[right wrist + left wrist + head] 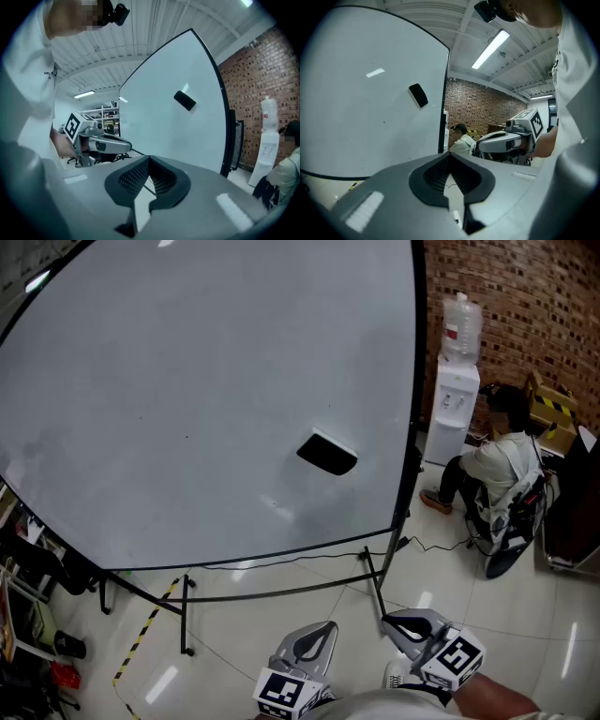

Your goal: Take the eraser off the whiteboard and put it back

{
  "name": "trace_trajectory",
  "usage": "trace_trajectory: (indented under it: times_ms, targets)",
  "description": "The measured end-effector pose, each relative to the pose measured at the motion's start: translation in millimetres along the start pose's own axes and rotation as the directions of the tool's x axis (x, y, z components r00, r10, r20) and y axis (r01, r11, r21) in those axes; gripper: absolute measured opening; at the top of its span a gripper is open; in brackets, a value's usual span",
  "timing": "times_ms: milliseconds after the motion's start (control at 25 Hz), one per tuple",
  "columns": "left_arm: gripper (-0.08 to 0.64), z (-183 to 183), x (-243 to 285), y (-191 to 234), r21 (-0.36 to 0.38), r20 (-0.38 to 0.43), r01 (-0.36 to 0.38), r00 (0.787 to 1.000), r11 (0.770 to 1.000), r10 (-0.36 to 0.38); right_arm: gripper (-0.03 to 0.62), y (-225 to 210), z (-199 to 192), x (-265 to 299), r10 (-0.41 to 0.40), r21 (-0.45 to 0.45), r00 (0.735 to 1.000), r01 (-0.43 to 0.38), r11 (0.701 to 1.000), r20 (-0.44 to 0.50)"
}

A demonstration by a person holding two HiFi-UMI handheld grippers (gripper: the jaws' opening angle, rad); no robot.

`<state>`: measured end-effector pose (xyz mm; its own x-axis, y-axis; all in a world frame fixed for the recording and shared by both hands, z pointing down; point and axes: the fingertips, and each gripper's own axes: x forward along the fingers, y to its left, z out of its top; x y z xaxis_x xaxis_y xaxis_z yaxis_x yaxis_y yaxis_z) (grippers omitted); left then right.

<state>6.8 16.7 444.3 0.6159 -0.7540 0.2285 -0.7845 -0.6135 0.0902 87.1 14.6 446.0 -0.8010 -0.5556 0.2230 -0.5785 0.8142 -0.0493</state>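
Observation:
A black eraser (327, 454) sticks to the lower right part of the big whiteboard (187, 381). Both grippers hang low in the head view, well short of the board. My left gripper (316, 637) and my right gripper (405, 624) are side by side, both shut with nothing between the jaws. In the left gripper view the eraser (418, 95) is up and to the left of the shut jaw tips (449, 157), with the right gripper (502, 140) alongside. In the right gripper view the eraser (184, 100) lies above and right of the jaw tips (149, 159); the left gripper (101, 145) shows at left.
The board stands on a black frame with legs (187, 615) and a cable along the floor. To its right are a white water dispenser (452, 409) by a brick wall and a crouched person (502, 465). Yellow-black tape (141, 634) and clutter lie at lower left.

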Motion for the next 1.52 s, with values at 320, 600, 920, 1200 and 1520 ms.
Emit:
trace_trajectory:
  times_ms: [320,600,920,1200,1520]
  targets:
    - [0.017,-2.9,1.8,0.2,0.000,0.003,0.007,1.000,1.000,-0.007,0.002,-1.0,-3.9,1.1,-0.005,-0.002,1.000,0.005,1.000,-0.011]
    - [0.017,-1.4,-4.1,11.3,-0.004,0.015,0.022,1.000,1.000,-0.022,0.002,5.0,-2.4,10.5,-0.025,-0.007,1.000,0.024,1.000,-0.019]
    - [0.017,-0.6,-25.8,41.3,0.018,0.023,0.053,0.998,0.998,-0.053,0.002,27.2,2.9,35.6,-0.070,0.002,0.997,0.070,0.998,-0.017]
    - [0.017,-9.0,-47.3,70.7,0.043,0.016,0.106,0.994,0.993,-0.106,0.002,51.1,5.0,58.7,-0.143,0.033,0.990,0.143,0.989,-0.007]
    - [0.017,5.3,-6.6,81.4,0.032,0.036,0.063,0.997,0.998,-0.064,0.002,11.6,5.1,63.8,-0.097,0.025,0.995,0.097,0.995,-0.026]
